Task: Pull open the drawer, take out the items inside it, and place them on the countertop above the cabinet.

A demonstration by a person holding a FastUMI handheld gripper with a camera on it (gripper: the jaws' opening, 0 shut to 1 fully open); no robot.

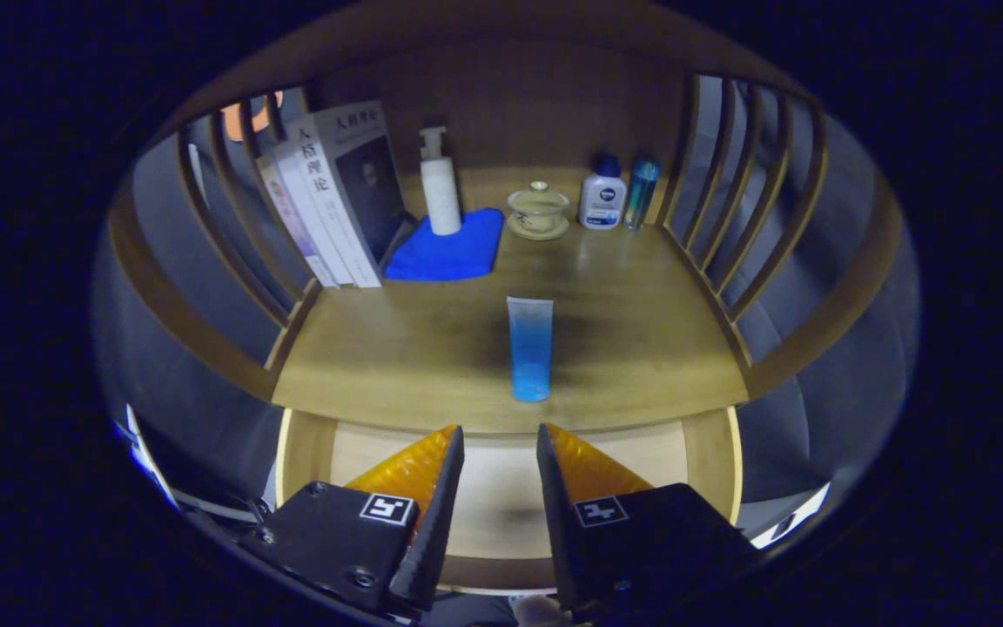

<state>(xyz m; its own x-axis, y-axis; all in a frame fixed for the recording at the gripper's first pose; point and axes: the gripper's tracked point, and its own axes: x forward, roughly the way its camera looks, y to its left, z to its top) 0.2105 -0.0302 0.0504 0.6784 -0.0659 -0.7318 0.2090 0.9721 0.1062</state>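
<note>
A blue tube (529, 348) with a white crimped end stands on its cap on the wooden countertop (397, 348), just beyond my fingertips. The drawer (501, 488) below the countertop is pulled out, and its pale bottom shows bare between and under my fingers. My gripper (498, 435) hovers over the drawer, open, with nothing between its fingers.
At the back of the countertop stand leaning books (336, 196), a white pump bottle (440, 183) on a blue cloth (454, 248), a lidded tea bowl (538, 212), a white lotion bottle (602, 200) and a teal bottle (641, 192). Curved wooden slats (728, 218) fence both sides.
</note>
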